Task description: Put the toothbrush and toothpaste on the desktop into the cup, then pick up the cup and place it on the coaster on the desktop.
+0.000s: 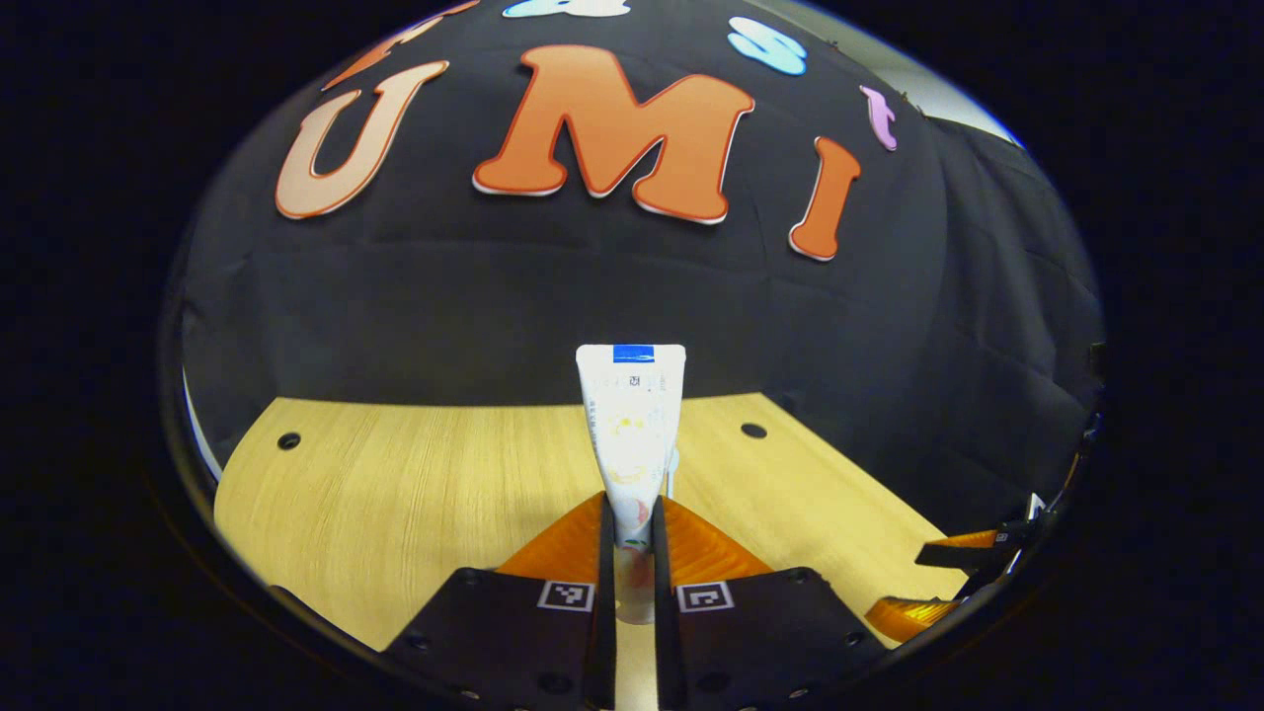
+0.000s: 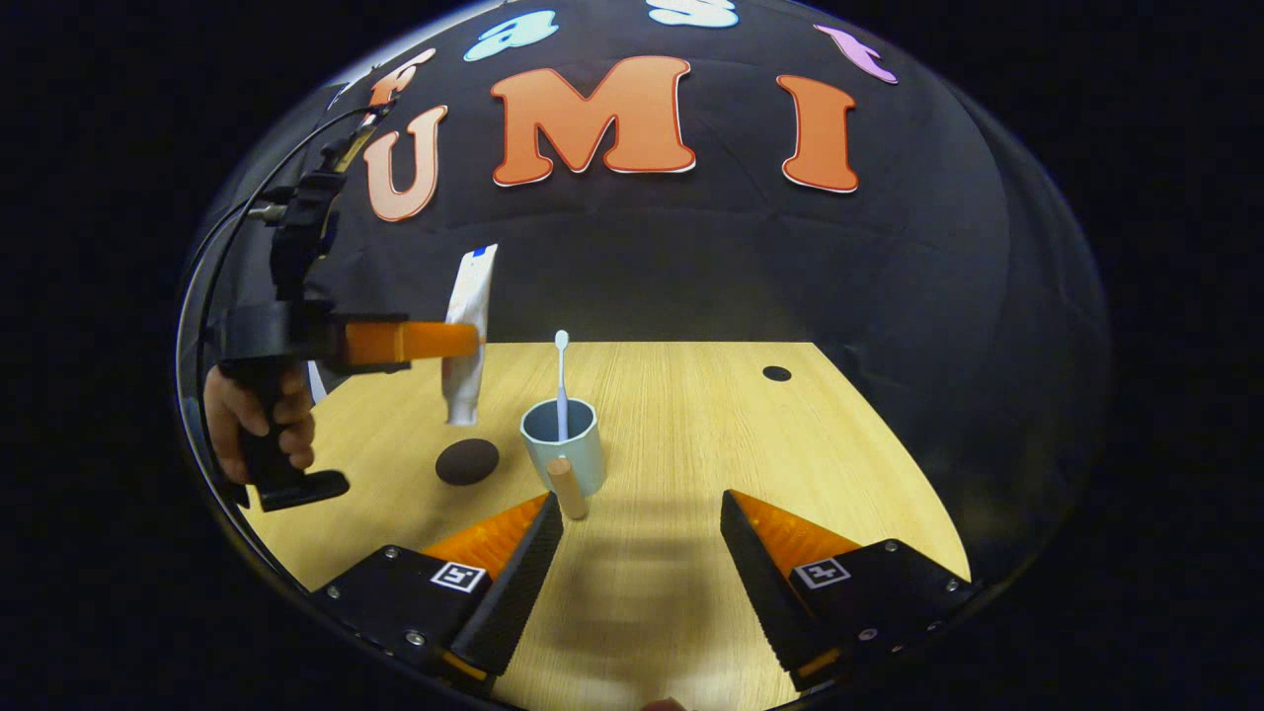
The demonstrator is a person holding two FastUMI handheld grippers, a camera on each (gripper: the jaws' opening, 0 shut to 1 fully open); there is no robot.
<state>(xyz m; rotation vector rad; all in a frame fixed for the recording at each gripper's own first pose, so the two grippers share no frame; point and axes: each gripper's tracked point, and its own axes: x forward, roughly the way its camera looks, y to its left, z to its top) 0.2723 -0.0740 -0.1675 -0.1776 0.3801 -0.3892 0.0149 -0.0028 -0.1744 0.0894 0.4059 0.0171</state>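
In the left gripper view, my left gripper is shut on a white toothpaste tube, which stands upright above the wooden desktop. The right gripper view shows that same left gripper in a hand, holding the tube in the air up and left of the cup. The pale blue cup with a wooden handle stands on the desktop, with a white toothbrush upright inside it. A dark round coaster lies left of the cup. My right gripper is open just in front of the cup, holding nothing.
The desktop has small round holes near its back corners. Black cloth walls close in behind and to the right. The right gripper's fingers show at the far right edge of the left gripper view.
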